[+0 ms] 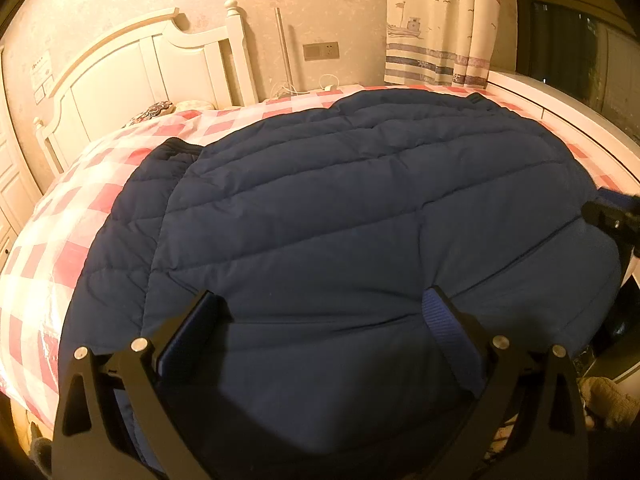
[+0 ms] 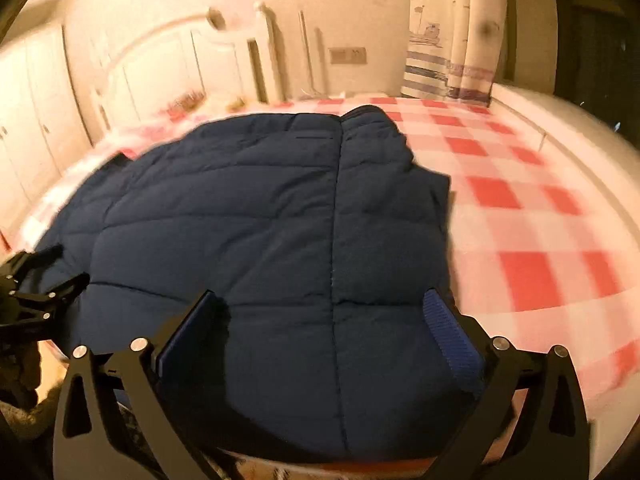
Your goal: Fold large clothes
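A dark navy quilted jacket (image 1: 340,208) lies spread flat on the bed, its near hem at the bed's front edge; it also shows in the right wrist view (image 2: 260,220). My left gripper (image 1: 320,312) is open, its fingers wide apart just above the near hem. My right gripper (image 2: 320,312) is open too, over the hem near the jacket's right side. The right gripper shows at the right edge of the left wrist view (image 1: 616,220). The left gripper shows at the left edge of the right wrist view (image 2: 36,284). The right wrist view is blurred.
The bed has a red and white checked cover (image 2: 520,200) (image 1: 60,240). A white headboard (image 1: 132,68) and a pillow (image 1: 152,112) are at the far left. A curtain (image 1: 440,20) and a white sill (image 1: 560,104) are at the far right.
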Motion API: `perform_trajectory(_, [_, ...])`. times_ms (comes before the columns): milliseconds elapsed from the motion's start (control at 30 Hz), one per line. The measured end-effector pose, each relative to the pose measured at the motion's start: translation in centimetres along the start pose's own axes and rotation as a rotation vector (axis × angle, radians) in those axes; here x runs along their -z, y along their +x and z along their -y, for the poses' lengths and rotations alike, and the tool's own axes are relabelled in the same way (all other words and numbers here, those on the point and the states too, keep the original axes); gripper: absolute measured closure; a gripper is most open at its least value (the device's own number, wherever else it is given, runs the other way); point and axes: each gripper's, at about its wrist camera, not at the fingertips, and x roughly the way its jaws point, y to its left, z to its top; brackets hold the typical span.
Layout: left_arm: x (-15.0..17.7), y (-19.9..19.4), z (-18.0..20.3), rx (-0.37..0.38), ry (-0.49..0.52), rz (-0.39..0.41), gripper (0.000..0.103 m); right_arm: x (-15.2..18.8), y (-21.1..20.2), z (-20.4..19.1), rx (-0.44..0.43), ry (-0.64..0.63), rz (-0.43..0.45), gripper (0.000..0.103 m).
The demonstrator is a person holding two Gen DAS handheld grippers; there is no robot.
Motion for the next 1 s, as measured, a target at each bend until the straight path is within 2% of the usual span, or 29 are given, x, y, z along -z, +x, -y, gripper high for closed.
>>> perform_trajectory(133, [0.0, -0.1, 0.0, 0.007, -0.006, -0.007, 0.002, 0.1, 0.0, 0.0, -0.008, 0.001, -0.014, 0.005])
perform_trajectory(200, [-0.3, -0.7, -1.0, 0.046, -0.053, -0.012, 0.003, -0.4, -0.6, 0.5, -0.022, 0.02, -0.027, 0.006])
perform_trajectory(267, [-0.4, -1.8, -3.2, 0.068, -0.134, 0.019, 0.004, -0.5, -2.0, 1.5, -0.029, 0.058, 0.005, 0.006])
perform_trajectory(333, [-0.4, -2.5, -5.5, 0.027, -0.209, 0.045, 0.004, -0.1, -3.7, 3.7, -0.052, 0.139, 0.048, 0.006])
perform_trajectory(467, [0.8, -2.2, -10.4, -0.06, -0.356, 0.041, 0.01, 2.5, -5.8, 8.6, -0.151, 0.357, 0.07, 0.006])
perform_trajectory(533, [1.7, -1.7, -10.9, -0.138, -0.329, 0.028, 0.01, 4.2, -6.0, 10.1, -0.203, 0.438, 0.064, 0.006])
perform_trajectory(567, [2.0, -1.5, -10.8, -0.147, -0.308, 0.027, 0.01, 5.0, -5.9, 10.5, -0.228, 0.471, 0.059, 0.006])
perform_trajectory(600, [2.3, -1.4, -10.5, -0.157, -0.282, 0.039, 0.01, 5.6, -5.6, 10.6, -0.258, 0.492, 0.053, 0.008])
perform_trajectory(700, [2.4, -1.1, -9.8, -0.197, -0.255, 0.038, 0.009, 5.9, -5.5, 9.7, -0.268, 0.472, 0.07, 0.008])
perform_trajectory(867, [2.3, -0.8, -10.9, -0.132, -0.298, -0.004, 0.009, 4.8, -3.9, 6.2, -0.338, 0.428, 0.001, 0.008])
perform_trajectory(1000, [2.4, -0.8, -10.7, -0.12, -0.296, -0.008, 0.009, 2.5, -1.6, 3.2, -0.292, 0.37, -0.062, 0.006])
